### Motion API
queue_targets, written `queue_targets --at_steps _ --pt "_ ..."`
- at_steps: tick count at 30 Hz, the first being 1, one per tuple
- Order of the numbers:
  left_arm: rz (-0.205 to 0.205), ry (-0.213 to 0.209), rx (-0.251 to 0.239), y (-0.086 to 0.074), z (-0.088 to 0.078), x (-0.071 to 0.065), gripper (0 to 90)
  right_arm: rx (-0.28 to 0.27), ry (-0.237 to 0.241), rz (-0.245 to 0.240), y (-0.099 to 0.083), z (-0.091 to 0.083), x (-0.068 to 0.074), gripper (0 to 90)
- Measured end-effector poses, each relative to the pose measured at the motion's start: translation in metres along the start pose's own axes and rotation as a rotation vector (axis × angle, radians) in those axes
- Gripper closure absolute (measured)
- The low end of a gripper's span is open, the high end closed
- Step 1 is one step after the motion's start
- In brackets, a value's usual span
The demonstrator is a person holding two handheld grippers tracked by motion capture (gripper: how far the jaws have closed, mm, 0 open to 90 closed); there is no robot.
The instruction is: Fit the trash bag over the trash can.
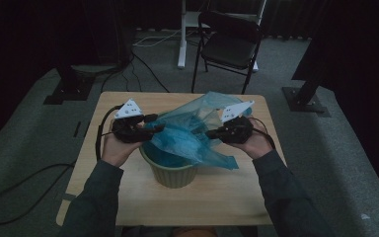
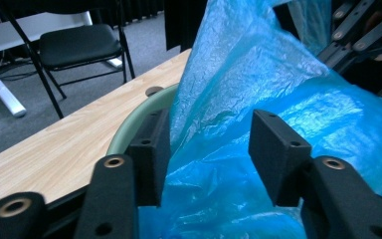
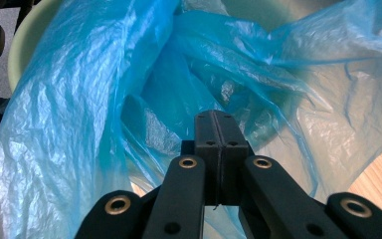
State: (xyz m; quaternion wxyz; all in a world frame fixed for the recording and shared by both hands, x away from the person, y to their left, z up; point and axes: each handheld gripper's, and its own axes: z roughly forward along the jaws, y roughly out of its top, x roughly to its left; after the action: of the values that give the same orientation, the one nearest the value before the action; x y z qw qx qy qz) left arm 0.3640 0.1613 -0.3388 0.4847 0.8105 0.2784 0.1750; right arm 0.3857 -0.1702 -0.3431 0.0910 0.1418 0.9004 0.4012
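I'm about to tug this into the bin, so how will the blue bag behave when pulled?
The bag is probably floppy and very light: it crumples and drapes over the bin. Its thin, glossy film looks slippery and might tear.

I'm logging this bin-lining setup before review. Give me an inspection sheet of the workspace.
Surface: wooden table, square, bare around the bin.
Job's things: green bin near the middle; blue bag partly inside it, draped over the rim.
Clutter: nothing seen.
Grippers: left gripper open, bag between its jaws; right gripper shut, bag right around it.
Cables: cable trails from the left gripper; more on the floor.
Surroundings: folding chair behind the table, grey carpet, dark room.
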Motion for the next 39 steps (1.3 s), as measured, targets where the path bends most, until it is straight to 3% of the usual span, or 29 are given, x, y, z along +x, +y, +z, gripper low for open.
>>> queue_targets --at_steps 4,9,23,39 --pt "0.009 0.007 0.047 -0.003 0.008 -0.001 71.9 0.002 -0.002 -0.003 -0.001 -0.001 0.000 90.0" --pt "-0.008 0.014 0.037 -0.007 0.005 0.002 88.6 0.006 -0.008 0.005 -0.004 -0.005 -0.001 90.0" --pt "-0.099 0.081 0.005 -0.037 -0.024 0.021 89.6 0.027 -0.024 0.027 -0.022 -0.016 -0.003 90.0" --pt "-0.193 0.133 0.000 -0.059 -0.037 0.043 89.7 0.057 -0.023 0.032 -0.028 -0.016 -0.005 90.0"
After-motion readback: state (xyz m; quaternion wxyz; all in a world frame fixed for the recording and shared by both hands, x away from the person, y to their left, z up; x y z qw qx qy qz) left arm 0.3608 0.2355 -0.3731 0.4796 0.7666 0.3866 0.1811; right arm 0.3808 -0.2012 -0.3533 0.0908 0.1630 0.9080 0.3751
